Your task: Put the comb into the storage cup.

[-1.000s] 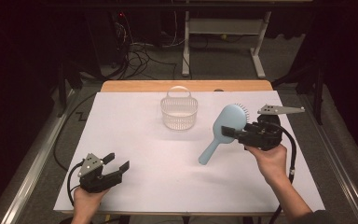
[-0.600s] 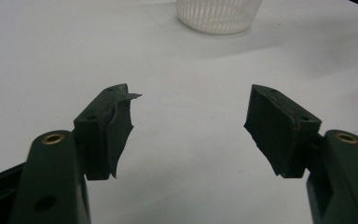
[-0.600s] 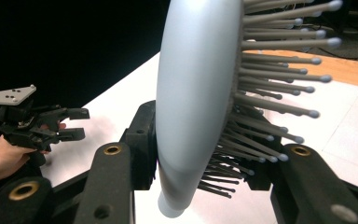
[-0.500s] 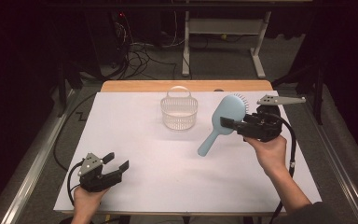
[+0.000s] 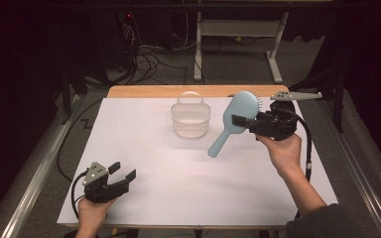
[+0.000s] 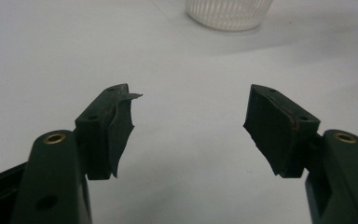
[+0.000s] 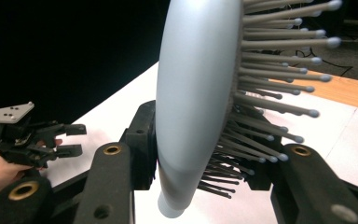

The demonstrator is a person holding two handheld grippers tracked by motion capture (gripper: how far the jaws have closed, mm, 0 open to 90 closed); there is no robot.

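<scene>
High view: one white-covered table [image 5: 178, 198] carries one white ribbed basket [image 5: 191, 119] with an arched handle, standing upright near the far edge. Two hand-held grippers are present. The right gripper [image 5: 238, 121] grasps one light-blue hairbrush [image 5: 233, 124], clamped at the base of the brush head and lifted clear of the table just to the right of the basket; the handle slants down toward the table centre, its tip above the white surface. The left gripper [image 5: 121, 171] lies low at the near left corner, well apart from the basket and the brush, its jaws released and nothing between them. Left gripper view: the two black pads [image 6: 116, 126] of the left gripper [image 6: 189, 126] stand wide apart over bare white table, and the lower wall of the basket [image 6: 228, 11] appears at the top edge, detail that the high view is too distant to give; one pad's lining is frayed at its tip. Right gripper view: the right gripper [image 7: 200, 163] pinches the hairbrush [image 7: 196, 93] edge-on, one jaw against the smooth back of the head, the other among the bristles [image 7: 270, 93], which end in small rounded tips. The bristles are barely legible from above. The other hand's gripper [image 7: 70, 137] is seen farther off at the left, jaws apart. Count: one basket, one hairbrush, two grippers, one table.
</scene>
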